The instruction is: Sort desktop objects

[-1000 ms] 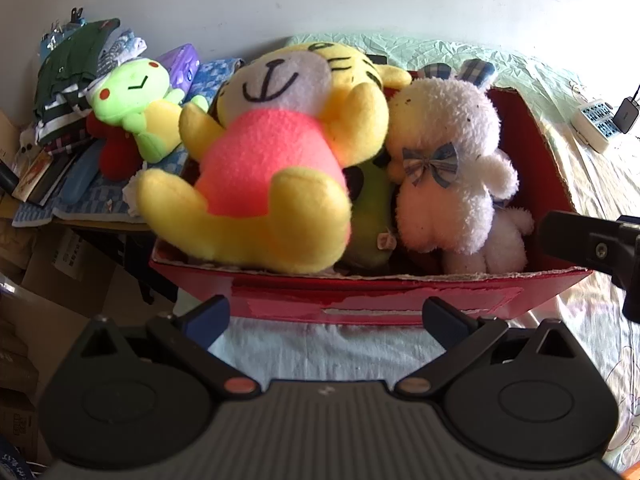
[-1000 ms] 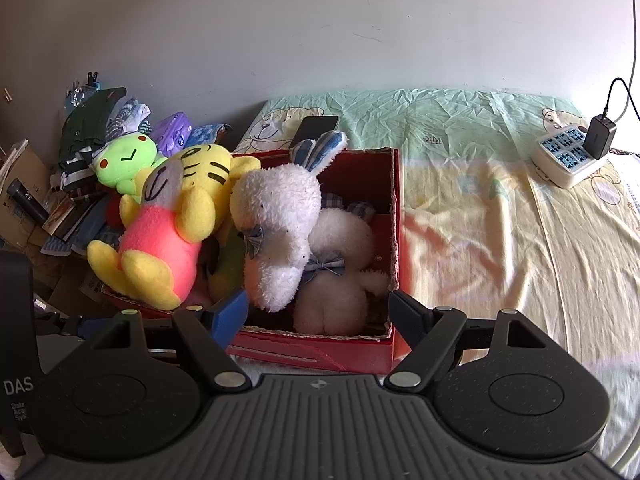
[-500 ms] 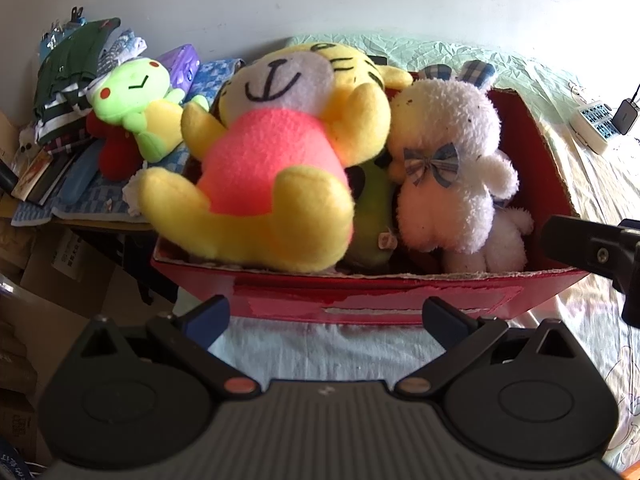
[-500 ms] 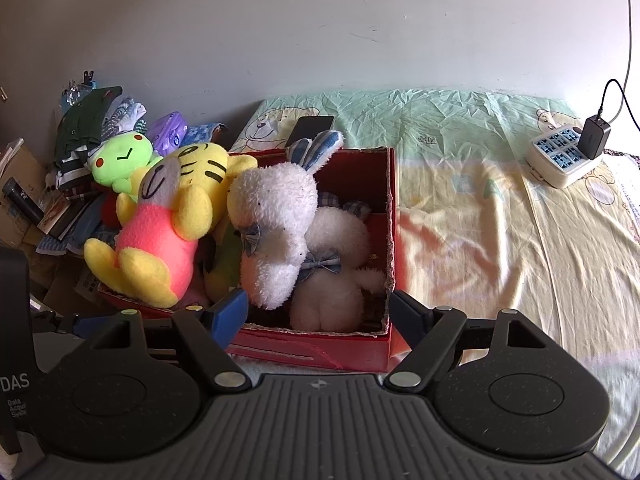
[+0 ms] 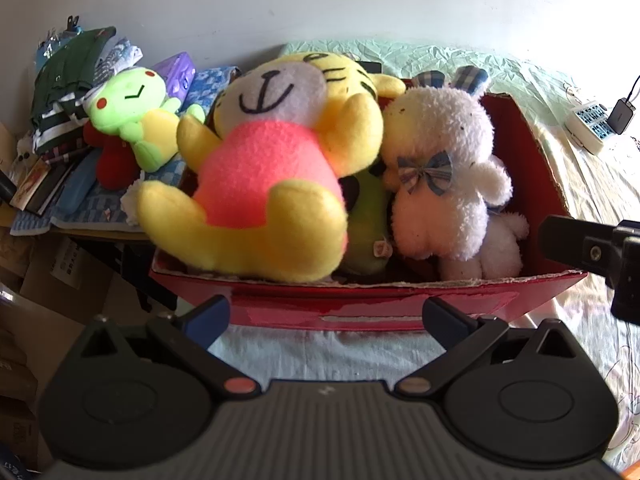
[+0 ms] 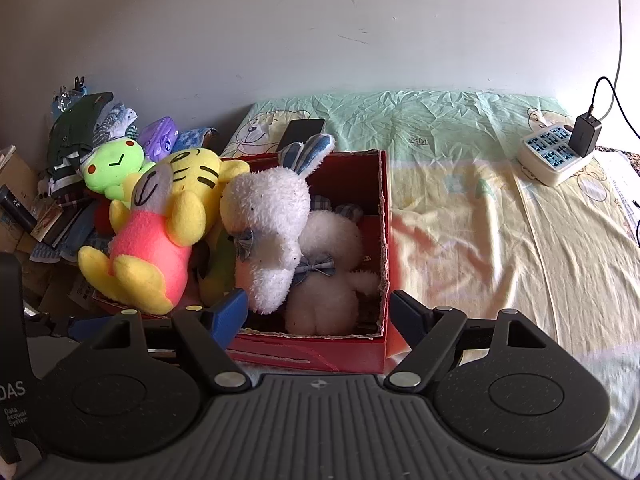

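Observation:
A red cardboard box (image 5: 360, 308) (image 6: 382, 216) stands on the bed and is packed with plush toys. A yellow tiger plush in a pink shirt (image 5: 272, 168) (image 6: 156, 236) lies over its left end. Two white rabbit plushes with blue bows (image 5: 440, 172) (image 6: 272, 232) fill the right part, with a green plush (image 5: 366, 232) wedged between them and the tiger. My left gripper (image 5: 326, 314) is open, just short of the box's near wall, holding nothing. My right gripper (image 6: 320, 310) is open at the box's near right corner, also holding nothing.
A green frog plush (image 5: 132, 120) (image 6: 114, 166) lies on a cluttered pile of clothes and books left of the box. A phone (image 6: 302, 134) lies behind the box. A white power strip with a charger (image 6: 556, 152) sits at the far right on the sheet (image 6: 480, 220).

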### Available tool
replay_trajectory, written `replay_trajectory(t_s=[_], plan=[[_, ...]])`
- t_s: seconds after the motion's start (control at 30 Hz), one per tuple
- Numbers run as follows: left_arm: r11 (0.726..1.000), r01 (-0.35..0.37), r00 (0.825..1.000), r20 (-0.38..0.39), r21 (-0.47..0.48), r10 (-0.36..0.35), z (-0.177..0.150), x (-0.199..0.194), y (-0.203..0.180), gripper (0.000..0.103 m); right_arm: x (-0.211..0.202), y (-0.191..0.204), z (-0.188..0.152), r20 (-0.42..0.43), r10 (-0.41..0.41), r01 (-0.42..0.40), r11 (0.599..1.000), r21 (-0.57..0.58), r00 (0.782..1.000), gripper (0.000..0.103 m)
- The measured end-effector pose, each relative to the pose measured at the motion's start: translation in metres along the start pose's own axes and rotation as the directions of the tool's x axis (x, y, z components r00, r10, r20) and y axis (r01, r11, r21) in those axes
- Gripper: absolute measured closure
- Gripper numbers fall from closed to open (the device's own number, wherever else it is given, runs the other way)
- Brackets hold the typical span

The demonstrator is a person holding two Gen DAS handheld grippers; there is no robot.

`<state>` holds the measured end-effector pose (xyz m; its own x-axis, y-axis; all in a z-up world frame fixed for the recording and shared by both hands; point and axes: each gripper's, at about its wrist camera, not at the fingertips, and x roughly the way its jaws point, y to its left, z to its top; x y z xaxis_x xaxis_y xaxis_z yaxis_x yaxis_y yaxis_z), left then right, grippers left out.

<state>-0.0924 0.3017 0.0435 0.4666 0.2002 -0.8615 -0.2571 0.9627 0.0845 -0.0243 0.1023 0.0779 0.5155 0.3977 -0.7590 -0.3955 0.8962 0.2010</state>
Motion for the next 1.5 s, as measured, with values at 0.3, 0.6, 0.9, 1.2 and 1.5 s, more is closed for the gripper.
replay_trajectory(t_s=[0.3,0.6,0.9,1.2,1.5], plan=[[1.000,-0.004,1.000,0.002,-0.017,0.004,0.004,0.001,0.009,0.001,0.005,0.001,0.004,-0.012,-0.033,0.033,0.999,0.012,0.999,0.023],[1.000,-0.002,1.000,0.007,-0.017,0.002,0.009,0.001,0.010,0.001,0.008,0.000,0.005,-0.018,-0.028,0.029,0.999,0.018,0.999,0.023],[1.000,-0.011,1.000,0.017,-0.003,0.011,0.013,0.000,0.009,0.001,0.010,0.000,0.008,-0.020,-0.033,0.034,0.999,0.018,0.999,0.023],[1.000,-0.013,1.000,0.018,-0.004,0.013,0.014,0.001,0.009,0.001,0.011,-0.001,0.007,-0.020,-0.026,0.026,0.999,0.020,0.999,0.023],[1.000,-0.009,1.000,0.025,-0.023,0.010,0.011,0.001,0.012,0.001,0.013,0.001,0.007,-0.020,-0.024,0.024,1.000,0.009,1.000,0.023]])
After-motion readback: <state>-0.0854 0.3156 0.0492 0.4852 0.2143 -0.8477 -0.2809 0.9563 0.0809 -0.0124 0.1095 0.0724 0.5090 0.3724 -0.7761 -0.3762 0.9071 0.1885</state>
